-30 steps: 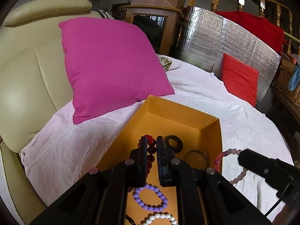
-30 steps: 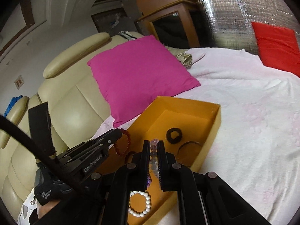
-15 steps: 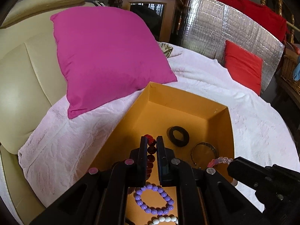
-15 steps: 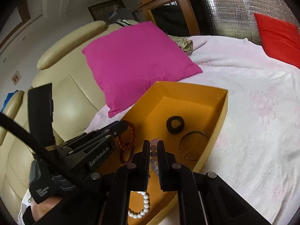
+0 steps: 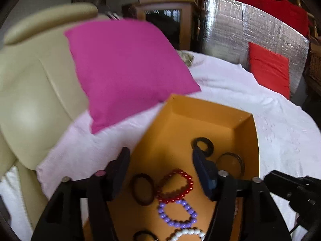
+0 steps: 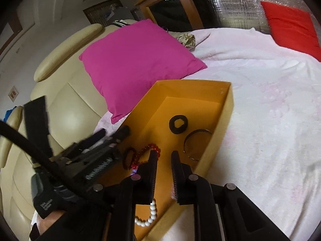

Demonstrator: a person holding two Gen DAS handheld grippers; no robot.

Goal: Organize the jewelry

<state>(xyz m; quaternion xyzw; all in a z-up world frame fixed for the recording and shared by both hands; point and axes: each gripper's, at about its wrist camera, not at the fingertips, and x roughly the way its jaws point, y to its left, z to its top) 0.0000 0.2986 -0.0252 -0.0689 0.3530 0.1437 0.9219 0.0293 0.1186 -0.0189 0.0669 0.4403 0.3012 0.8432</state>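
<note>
The scene was a bed or couch covered with a pale pink blanket [image 5: 250,104], with a magenta cushion [image 5: 124,68] against cream upholstery at upper left and a red cushion [image 5: 268,70] before a foil panel at upper right.

Left gripper [image 5: 160,172]: the jaws were opening and stood wide apart, nothing between the pads. A second earlier they were pinched shut on the red bead bracelet [image 5: 176,186]; that bracelet now lay flat on the floor of the orange box [image 5: 212,106], low in the left wrist frame, touching a dark brown band [image 5: 142,188] on its left and just above a purple bead bracelet [image 5: 177,213]. A white bead bracelet [image 5: 188,234] lay at the bottom edge.

Right gripper [image 6: 163,160]: the jaws were opening, having been shut a second before on a pale pink bead strand. Nothing showed between the pads; where that strand lay could not be determined, since the fingers hid the box floor beneath them.

Further up the box lay a black ring [image 6: 178,124] and a thin metal bangle [image 6: 195,143], apart from the bead pieces.

Assessment: the red bracelet has been delivered to the box, and the right-hand piece appeared to be released over it as well. No loose jewelry was visible on the blanket.
</note>
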